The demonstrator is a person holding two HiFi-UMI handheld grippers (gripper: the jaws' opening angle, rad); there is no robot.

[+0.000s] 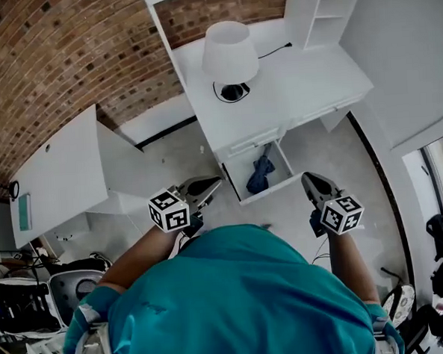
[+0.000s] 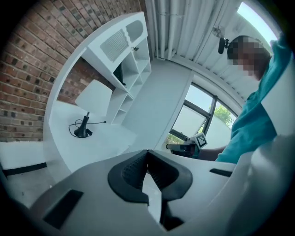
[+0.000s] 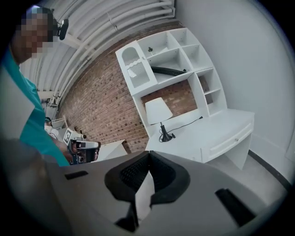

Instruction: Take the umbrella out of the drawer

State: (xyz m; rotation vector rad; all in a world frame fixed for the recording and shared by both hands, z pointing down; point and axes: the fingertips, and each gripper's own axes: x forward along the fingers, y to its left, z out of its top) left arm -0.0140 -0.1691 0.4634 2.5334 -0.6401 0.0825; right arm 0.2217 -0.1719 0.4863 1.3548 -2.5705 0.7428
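1. The left gripper (image 2: pixel 147 156) is clenched: its dark ribbed pads meet tip to tip with nothing between them
2. The right gripper (image 3: pixel 148 157) is closed the same way, pads pressed together and empty
3. In the head view both grippers are held out in front of the person's teal shirt (image 1: pixel 244 298), one on each side of the open drawer (image 1: pixel 273 192), short of it and touching nothing
4. The drawer is pulled out from under the white desk (image 1: pixel 306 85), its inside open to view from above
5. The umbrella (image 1: pixel 260 174), dark blue and folded, lies inside the drawer near its middle, apart from both grippers
6. On the desk top stands a lamp (image 1: pixel 229 51) with a white shade and a black base, its cord trailing toward the white shelf unit (image 1: pixel 323 9) at the back
7. Behind the desk is a brick wall (image 1: pixel 50 63)
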